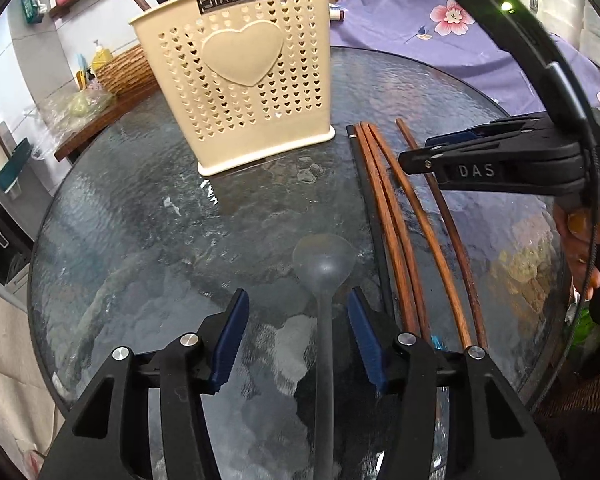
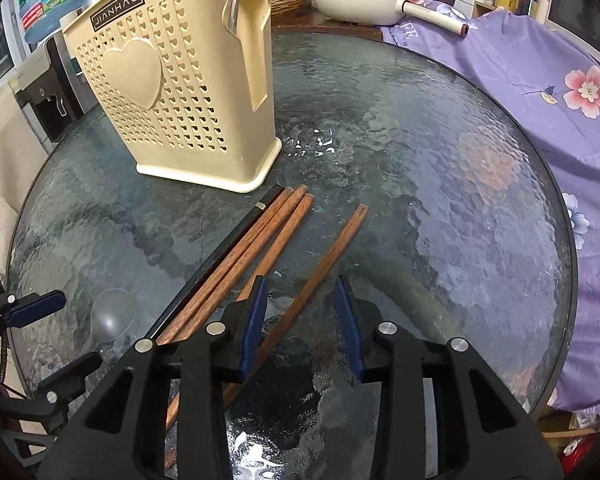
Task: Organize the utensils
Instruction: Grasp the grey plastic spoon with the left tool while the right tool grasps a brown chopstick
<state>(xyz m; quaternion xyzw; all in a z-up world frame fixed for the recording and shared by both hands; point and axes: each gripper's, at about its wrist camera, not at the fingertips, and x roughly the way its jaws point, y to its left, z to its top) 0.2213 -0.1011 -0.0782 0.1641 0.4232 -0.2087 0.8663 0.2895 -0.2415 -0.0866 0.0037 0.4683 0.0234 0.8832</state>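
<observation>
Cream "JIANHAO" holder (image 1: 236,80); left fingers (image 1: 236,320) apart astride spoon (image 1: 324,264), right fingers (image 2: 256,312) apart astride chopstick (image 2: 332,252).

Your left gripper (image 1: 296,300) and right gripper (image 2: 302,286) both angle downward, jaws apart, pads pressing on nothing.

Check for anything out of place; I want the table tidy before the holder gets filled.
One brown chopstick lies apart from the bundle of three brown chopsticks and a black chopstick. Nothing looks spilled or broken; the holder stands upright.
</observation>
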